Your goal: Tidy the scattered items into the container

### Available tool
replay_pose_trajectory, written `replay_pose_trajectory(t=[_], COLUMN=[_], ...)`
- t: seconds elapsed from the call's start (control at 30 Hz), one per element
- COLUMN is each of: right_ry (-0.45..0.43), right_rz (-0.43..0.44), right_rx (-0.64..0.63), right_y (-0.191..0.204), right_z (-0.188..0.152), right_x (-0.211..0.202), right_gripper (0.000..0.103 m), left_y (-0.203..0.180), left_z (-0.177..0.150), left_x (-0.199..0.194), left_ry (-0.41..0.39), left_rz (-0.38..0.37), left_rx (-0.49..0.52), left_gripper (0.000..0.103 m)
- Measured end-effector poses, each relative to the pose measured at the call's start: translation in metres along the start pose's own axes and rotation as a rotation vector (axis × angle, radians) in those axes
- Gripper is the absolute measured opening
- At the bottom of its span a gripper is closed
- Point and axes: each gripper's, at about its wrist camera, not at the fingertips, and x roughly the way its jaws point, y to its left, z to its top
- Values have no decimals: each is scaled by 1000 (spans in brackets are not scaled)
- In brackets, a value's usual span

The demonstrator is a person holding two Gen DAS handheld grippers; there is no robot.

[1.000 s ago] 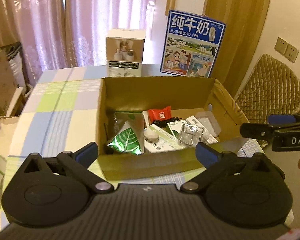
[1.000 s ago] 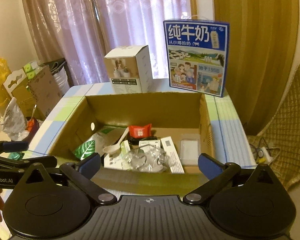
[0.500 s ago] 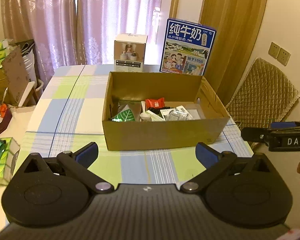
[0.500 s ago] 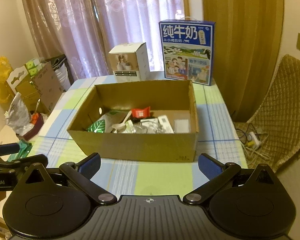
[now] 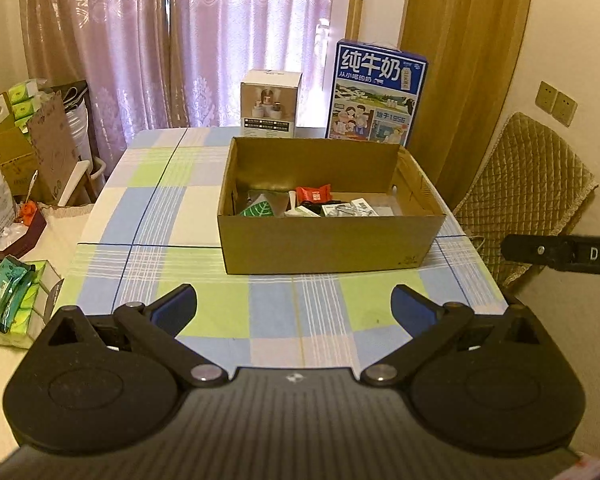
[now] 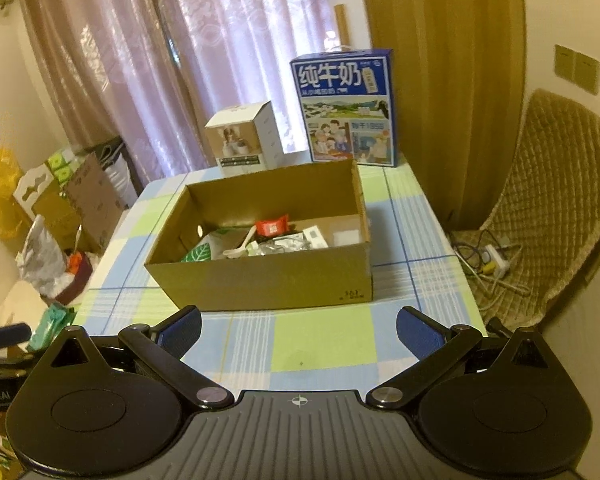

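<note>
The cardboard box (image 5: 332, 240) is set mid-bench (image 5: 148, 216), and the scattered items (image 6: 260, 240) are seen inside it. No loose item is seen on the checked cloth, so the tidying is judged nearly finished. The left gripper (image 5: 294, 306) and right gripper (image 6: 298, 328) are held wide apart, with nothing gripped.

Bare worktop (image 5: 172, 216) lies left and in front of the box (image 5: 328, 246); milk carton (image 5: 374, 94) and white carton (image 5: 271, 104) block behind it.

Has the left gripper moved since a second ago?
Yes. The left gripper has pulled back from the cardboard box: a second ago it was at the box's near wall, now a stretch of tablecloth lies between them.
</note>
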Motion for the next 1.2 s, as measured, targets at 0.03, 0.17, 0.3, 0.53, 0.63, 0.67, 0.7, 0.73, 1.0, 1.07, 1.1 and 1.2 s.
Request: replay_pose_trajectory(t=[0.03,0.17,0.3,0.53,0.63,0.67,0.7,0.73,1.0,1.07,1.1,1.2], right_ry=[-3,-14,-14,-13,-18,-17,-14,-10,6,9,10,11], right_rz=[-2,-27,-42,-65,-63,-61,-59,-57,-41,-45,-48,-56], right_rx=[4,7,22,-18,-18,-13,-10,-9,-22,-26,-29,-31], right_y=[0,-2,-4,0,0,-1,-1,-1,6,8,9,11], right_z=[-2,-10,-21,-33,-35,-36,-36,-37,-44,-47,-49,-53], right_x=[-4,-17,-30,-49,-55,-56,-57,-58,-63,-63,-64,-65], right_gripper=[101,101,101,101,101,101,101,101,101,101,101,101], left_y=[-1,-9,-15,-19,-18,-18,-17,-17,-11,-10,-10,-8], left_z=[-2,-8,-12,-18,-20,-20,-21,-22,-28,-29,-30,-33], left_x=[-2,-12,-21,-36,-43,-45,-46,-46,-51,-52,-53,-55], left_ry=[-1,-10,-8,-17,-28,-29,-28,-25,-26,-27,-27,-28], left_rz=[-1,20,-2,-19,-24,-19,-12,-8,19,21,21,23], left_rx=[-2,20,25,-1,-11,-11,-10,-7,-9,-8,-9,-9], left_gripper=[102,102,102,102,102,102,102,102,102,102,102,102])
